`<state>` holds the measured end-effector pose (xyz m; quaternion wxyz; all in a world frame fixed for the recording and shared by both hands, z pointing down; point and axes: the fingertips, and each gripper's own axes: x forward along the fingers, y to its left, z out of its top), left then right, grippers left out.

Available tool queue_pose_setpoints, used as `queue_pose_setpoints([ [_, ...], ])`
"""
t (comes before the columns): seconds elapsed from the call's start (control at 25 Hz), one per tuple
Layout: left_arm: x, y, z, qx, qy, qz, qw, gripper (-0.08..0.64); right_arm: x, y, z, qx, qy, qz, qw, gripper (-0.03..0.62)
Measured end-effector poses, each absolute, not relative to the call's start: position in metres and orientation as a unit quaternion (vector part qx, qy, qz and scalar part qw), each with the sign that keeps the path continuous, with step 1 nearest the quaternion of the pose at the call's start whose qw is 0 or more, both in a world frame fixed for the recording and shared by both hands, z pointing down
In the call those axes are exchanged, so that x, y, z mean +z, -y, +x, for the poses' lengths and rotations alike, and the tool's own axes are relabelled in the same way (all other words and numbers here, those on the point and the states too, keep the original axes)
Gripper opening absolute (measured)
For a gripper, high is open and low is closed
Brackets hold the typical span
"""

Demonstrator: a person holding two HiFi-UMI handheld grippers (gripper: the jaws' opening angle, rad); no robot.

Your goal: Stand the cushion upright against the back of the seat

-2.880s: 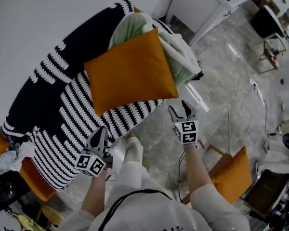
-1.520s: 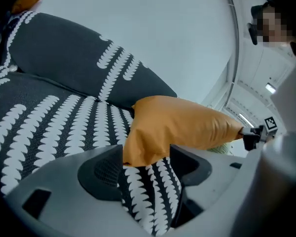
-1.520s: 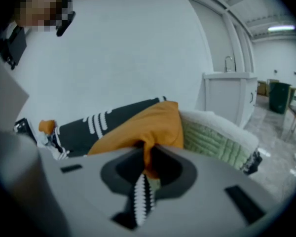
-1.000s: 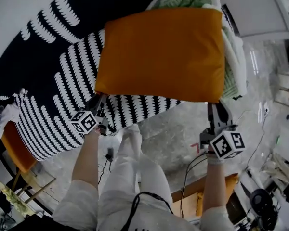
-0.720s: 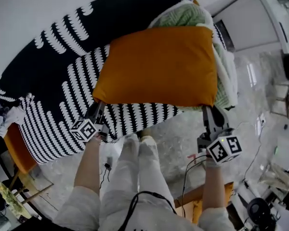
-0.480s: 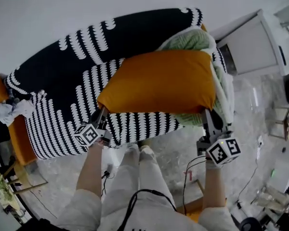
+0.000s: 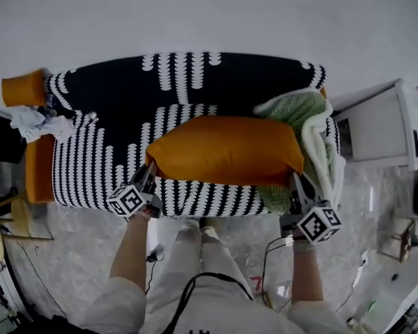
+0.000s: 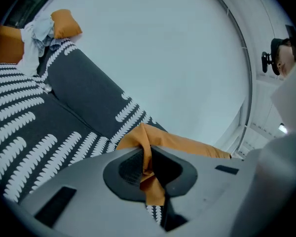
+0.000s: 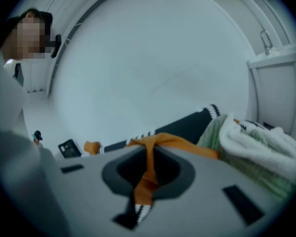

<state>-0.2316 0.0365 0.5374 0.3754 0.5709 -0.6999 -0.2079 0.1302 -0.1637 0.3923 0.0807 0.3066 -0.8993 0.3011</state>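
Note:
An orange cushion hangs lifted over the seat of a black sofa with white patterned stripes, its near edge raised. My left gripper is shut on the cushion's near left corner. At the near right corner, my right gripper is shut on the fabric too. In both gripper views a pinched fold of orange cloth runs between the jaws. The sofa back rises behind the cushion against a white wall.
A green and white blanket is heaped on the sofa's right end, touching the cushion. Another orange cushion and crumpled white cloth lie at the left end. A white cabinet stands to the right. The person's legs stand before the sofa.
Both grippers have closed on the cushion's near corners and lifted them up and toward the sofa back. The cushion has tipped from lying flat to showing mostly its raised near edge.

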Motion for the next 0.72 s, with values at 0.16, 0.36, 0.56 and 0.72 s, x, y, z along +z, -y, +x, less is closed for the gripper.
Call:
queue_pose_setpoints([
  [0.16, 0.529, -0.064, -0.255, -0.228, 0.723, 0.544, 0.36, 0.048, 0.411, 0.158, 0.106, 0.324, 0.897, 0.282, 0.102, 0.041],
  [0.36, 0.525, -0.097, -0.289, -0.241, 0.749, 0.514, 0.341, 0.048, 0.435, 0.149, 0.067, 0.346, 0.895, 0.253, 0.126, 0.041],
  [0.56, 0.52, -0.118, -0.321, -0.246, 0.757, 0.505, 0.335, 0.048, 0.446, 0.146, 0.024, 0.355, 0.893, 0.242, 0.135, 0.041],
  [0.72, 0.502, -0.115, -0.359, -0.261, 0.755, 0.513, 0.313, 0.048, 0.445, 0.151, -0.011, 0.36, 0.89, 0.244, 0.137, 0.041],
])
